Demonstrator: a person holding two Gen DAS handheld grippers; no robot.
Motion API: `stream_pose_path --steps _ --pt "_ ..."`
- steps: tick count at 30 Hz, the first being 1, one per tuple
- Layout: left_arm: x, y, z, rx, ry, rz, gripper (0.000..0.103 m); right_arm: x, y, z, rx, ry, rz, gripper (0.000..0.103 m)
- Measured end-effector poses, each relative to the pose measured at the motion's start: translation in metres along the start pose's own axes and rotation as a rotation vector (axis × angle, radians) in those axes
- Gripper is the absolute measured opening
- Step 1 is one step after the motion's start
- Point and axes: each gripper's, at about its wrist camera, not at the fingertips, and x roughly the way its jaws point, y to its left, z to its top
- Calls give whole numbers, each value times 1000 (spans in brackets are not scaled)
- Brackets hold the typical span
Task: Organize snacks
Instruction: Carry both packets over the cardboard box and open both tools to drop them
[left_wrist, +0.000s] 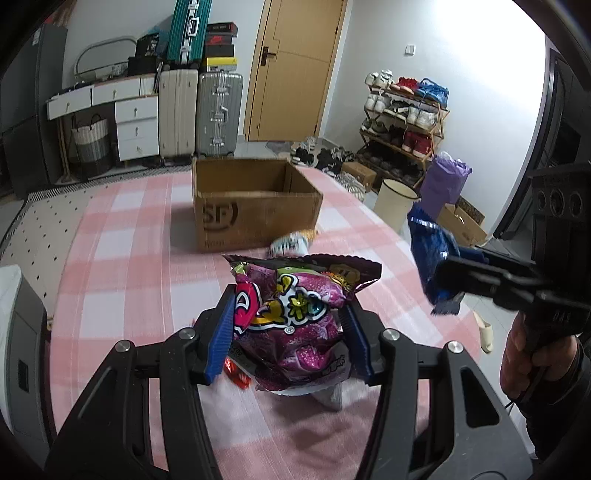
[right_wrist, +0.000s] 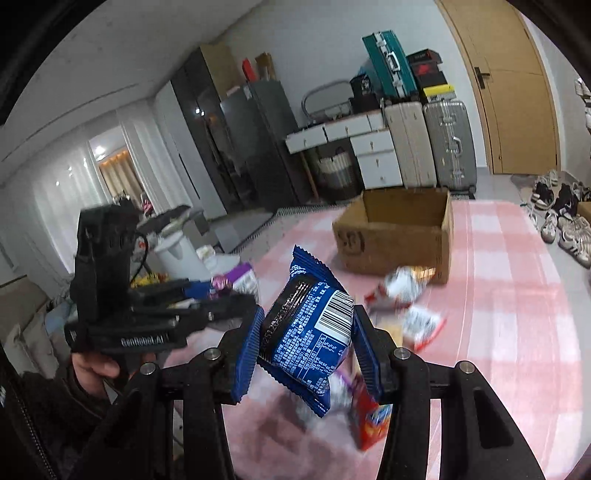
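Between the jaws of the left gripper (left_wrist: 288, 332) a magenta snack bag (left_wrist: 295, 321) is clamped, held upright above the pink checked worktop (left_wrist: 129, 258). The right gripper (right_wrist: 304, 354) likewise grips a blue wrapped snack (right_wrist: 306, 332), long axis tilted toward 11 o'clock. Outward, the open cardboard box (left_wrist: 255, 214) lies at 12 o'clock from the left jaws and at 1 o'clock from the right; the left appears nearer. Loose snacks (right_wrist: 406, 302) remain on the worktop before the box.

Left gripper (left_wrist: 288, 325) and right gripper (right_wrist: 306, 350) each clamp a packet.
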Motion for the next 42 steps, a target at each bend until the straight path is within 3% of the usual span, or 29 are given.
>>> stream_pose_path --steps 11,25,34,42 --pt "14 13 70 -15 -40 26 51 3 -17 83 -34 -67 -10 48" --pt "94 49 158 -104 -15 28 51 80 -62 174 -13 -60 -42 48" --pt "164 75 206 -120 35 46 51 154 -113 204 22 7 -60 48" --pt "244 95 210 -117 116 46 51 213 -148 203 18 80 -108 48"
